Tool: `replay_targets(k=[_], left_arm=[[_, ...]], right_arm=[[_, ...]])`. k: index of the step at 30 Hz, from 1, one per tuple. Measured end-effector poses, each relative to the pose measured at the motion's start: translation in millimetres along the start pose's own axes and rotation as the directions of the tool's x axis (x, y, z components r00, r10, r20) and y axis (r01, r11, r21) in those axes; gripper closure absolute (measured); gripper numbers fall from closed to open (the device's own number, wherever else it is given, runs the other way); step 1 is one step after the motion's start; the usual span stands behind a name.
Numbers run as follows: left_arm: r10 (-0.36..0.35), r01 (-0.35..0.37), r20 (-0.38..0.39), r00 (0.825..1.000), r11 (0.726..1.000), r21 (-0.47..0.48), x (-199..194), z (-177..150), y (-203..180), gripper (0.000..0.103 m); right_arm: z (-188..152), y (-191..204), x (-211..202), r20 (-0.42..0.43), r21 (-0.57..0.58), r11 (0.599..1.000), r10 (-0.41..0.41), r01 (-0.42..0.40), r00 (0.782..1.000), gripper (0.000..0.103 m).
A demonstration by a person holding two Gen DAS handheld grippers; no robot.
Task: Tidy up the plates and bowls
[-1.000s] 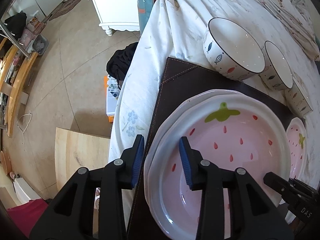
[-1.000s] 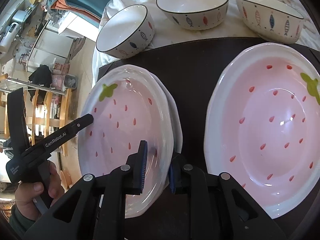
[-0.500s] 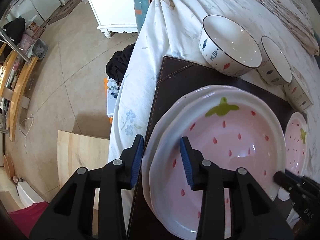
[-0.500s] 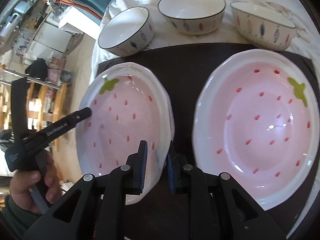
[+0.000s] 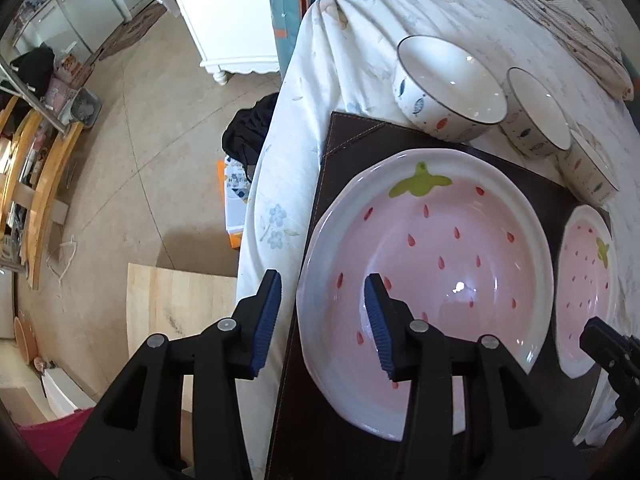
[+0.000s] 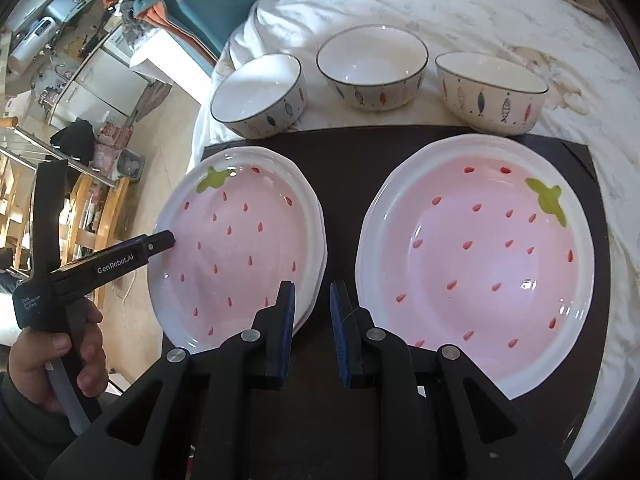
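Two pink strawberry plates are stacked at the left of a dark mat; the stack also shows in the left wrist view. A third strawberry plate lies at the right of the mat, also in the left wrist view. Three white fish-pattern bowls stand in a row behind the mat. My left gripper is open, its jaws astride the stack's left rim. My right gripper is open at the stack's right rim, holding nothing.
The mat lies on a white cloth-covered table whose left edge drops to a tiled floor. A wooden board, a white cabinet and dark clothing are below on the left.
The top plate has settled squarely onto the lower one. My right gripper's jaws have opened and let go of the plate rim. Both grippers have drawn back a little.
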State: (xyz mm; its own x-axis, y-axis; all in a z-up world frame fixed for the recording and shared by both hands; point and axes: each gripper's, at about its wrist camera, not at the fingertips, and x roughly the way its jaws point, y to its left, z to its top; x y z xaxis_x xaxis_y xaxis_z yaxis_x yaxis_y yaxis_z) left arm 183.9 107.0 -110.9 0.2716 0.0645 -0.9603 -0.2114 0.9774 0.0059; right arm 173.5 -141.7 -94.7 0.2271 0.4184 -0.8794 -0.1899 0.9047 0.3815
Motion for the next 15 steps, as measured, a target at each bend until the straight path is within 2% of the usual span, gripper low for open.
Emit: replay_targets(k=[4, 6, 8, 9, 13, 15], left_arm=[[0.013, -0.015, 0.050, 0.999, 0.999, 0.048, -20, -6, -4, 0.052], [0.000, -0.006, 0.081, 0.997, 0.998, 0.066, -32, -11, -6, 0.047], [-0.014, 0.005, 0.106, 0.994, 0.997, 0.081, -41, -17, -8, 0.040], [-0.021, 0.010, 0.120, 0.993, 0.996, 0.090, -46, -21, -10, 0.038], [0.017, -0.035, 0.152, 0.988, 0.993, 0.116, -59, -33, -17, 0.038], [0.015, -0.033, 0.163, 0.986, 0.993, 0.111, -66, -37, -19, 0.038]], right_arm=[[-6, 2, -10, 0.033, -0.011, 1.000, 0.017, -0.017, 0.999, 0.081], [-8, 1, -14, 0.042, -0.002, 1.000, 0.020, -0.020, 0.999, 0.078], [-11, -2, -18, 0.055, 0.013, 1.000, 0.025, -0.025, 0.998, 0.033], [-13, -3, -23, 0.075, 0.020, 0.999, 0.026, -0.028, 0.997, 0.027], [-22, -11, -36, 0.096, 0.043, 0.999, 0.009, -0.013, 0.995, 0.025], [-29, -16, -44, 0.115, 0.051, 0.999, -0.022, 0.016, 0.993, 0.025]])
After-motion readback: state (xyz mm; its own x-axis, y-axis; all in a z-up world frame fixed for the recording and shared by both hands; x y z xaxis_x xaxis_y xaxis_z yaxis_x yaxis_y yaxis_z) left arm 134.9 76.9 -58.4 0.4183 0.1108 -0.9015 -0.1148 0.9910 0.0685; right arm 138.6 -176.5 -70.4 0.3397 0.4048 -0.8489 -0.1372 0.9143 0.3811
